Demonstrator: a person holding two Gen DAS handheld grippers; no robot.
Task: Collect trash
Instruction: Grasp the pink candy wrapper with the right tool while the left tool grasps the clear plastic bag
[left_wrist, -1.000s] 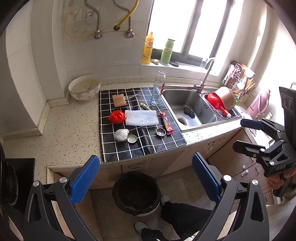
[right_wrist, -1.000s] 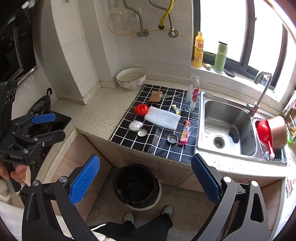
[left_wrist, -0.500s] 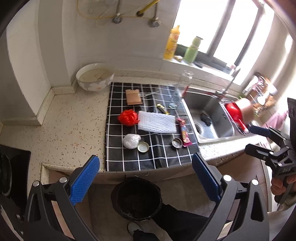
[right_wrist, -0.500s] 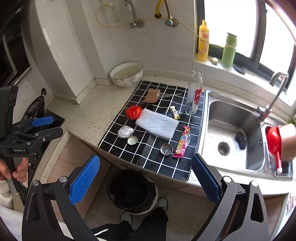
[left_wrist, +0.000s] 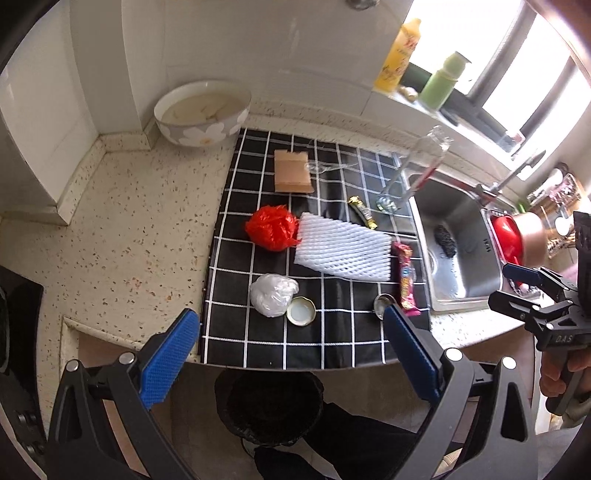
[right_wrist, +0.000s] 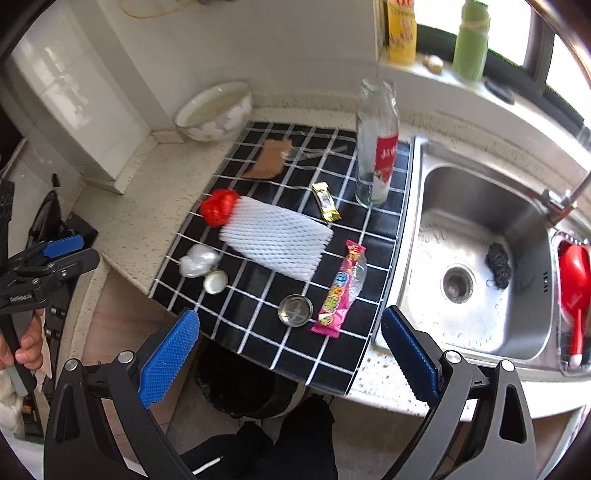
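Trash lies on a black checked mat (left_wrist: 258, 347): a red plastic wad (left_wrist: 271, 227), white foam net (left_wrist: 343, 251), white plastic ball (left_wrist: 272, 294), jar lid (left_wrist: 301, 311), metal cap (right_wrist: 294, 310), pink candy wrapper (right_wrist: 341, 290), gold wrapper (right_wrist: 325, 202), cardboard piece (left_wrist: 291, 175) and an empty glass bottle (right_wrist: 376, 147). A black bin (left_wrist: 267, 404) stands on the floor below the counter edge. My left gripper (left_wrist: 291, 354) is open and empty above the mat's front edge. My right gripper (right_wrist: 290, 356) is open and empty, near the metal cap and candy wrapper.
A steel sink (right_wrist: 476, 258) with a scrubber (right_wrist: 498, 260) is right of the mat. A flowered bowl (left_wrist: 202, 110) stands at the back left. A yellow bottle (left_wrist: 397, 55) and green bottle (left_wrist: 441, 83) stand on the window sill. A stove (left_wrist: 14, 325) is at far left.
Both grippers have moved forward and down toward the counter; the mat and trash appear larger. Both stay open and empty.
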